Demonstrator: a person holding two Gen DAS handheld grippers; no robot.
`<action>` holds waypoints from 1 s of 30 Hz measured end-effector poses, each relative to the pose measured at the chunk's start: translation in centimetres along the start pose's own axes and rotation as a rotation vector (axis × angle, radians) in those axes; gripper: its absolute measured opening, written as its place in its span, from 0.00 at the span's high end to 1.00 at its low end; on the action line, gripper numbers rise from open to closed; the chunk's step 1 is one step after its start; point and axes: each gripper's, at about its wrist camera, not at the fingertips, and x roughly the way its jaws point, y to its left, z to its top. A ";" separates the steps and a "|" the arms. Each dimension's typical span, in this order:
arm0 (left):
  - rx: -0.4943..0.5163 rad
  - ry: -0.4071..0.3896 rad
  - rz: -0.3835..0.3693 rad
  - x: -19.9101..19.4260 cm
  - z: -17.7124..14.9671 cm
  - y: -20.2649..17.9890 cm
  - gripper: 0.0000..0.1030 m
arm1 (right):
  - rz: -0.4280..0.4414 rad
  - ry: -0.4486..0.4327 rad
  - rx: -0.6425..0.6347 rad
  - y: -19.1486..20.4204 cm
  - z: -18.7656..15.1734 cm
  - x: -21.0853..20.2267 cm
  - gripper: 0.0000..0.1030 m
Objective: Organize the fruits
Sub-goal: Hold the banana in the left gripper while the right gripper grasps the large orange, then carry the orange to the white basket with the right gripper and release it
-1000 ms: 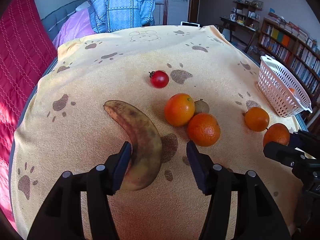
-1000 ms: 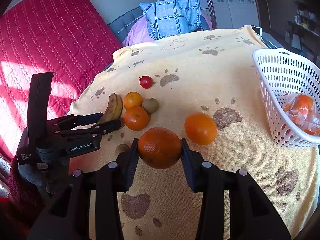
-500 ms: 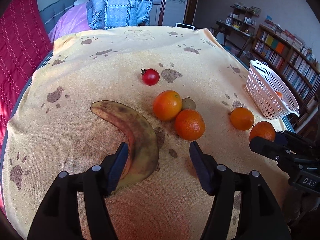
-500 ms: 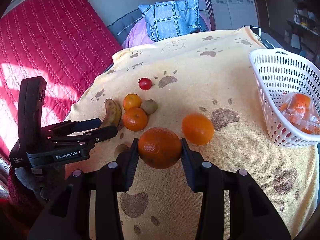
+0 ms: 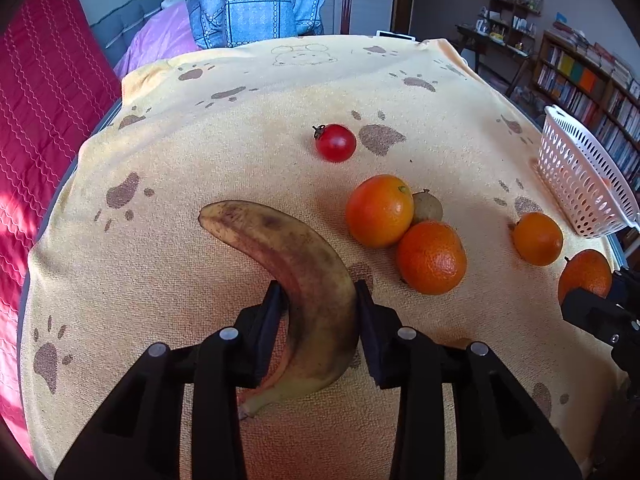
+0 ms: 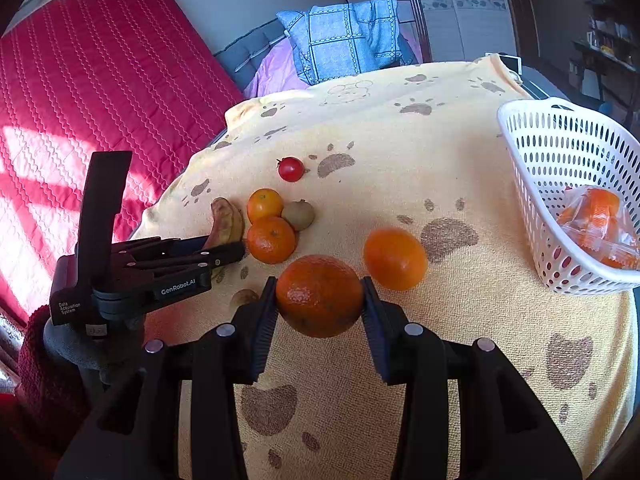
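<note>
A brown-spotted banana lies on the yellow paw-print cloth. My left gripper straddles its thick middle; the jaws are closing and both pads touch the peel. In the right wrist view the left gripper reaches over the banana's end. My right gripper is shut on a dark orange, held just above the cloth. Loose fruit: a tomato, two touching oranges, a kiwi behind them, and another orange.
A white perforated basket stands at the table's right edge and holds a clear bag of orange pieces. A red quilted mattress leans at the left. A chair with blue fabric stands beyond the far edge.
The left gripper's jaws have come in from wide apart to either side of the banana, which now sits centred between them. The right gripper and its orange have stayed still.
</note>
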 end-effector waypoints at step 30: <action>-0.138 -0.169 -0.218 -7.0 1.9 0.6 0.67 | -0.074 -0.146 0.070 -3.1 1.8 -5.0 0.59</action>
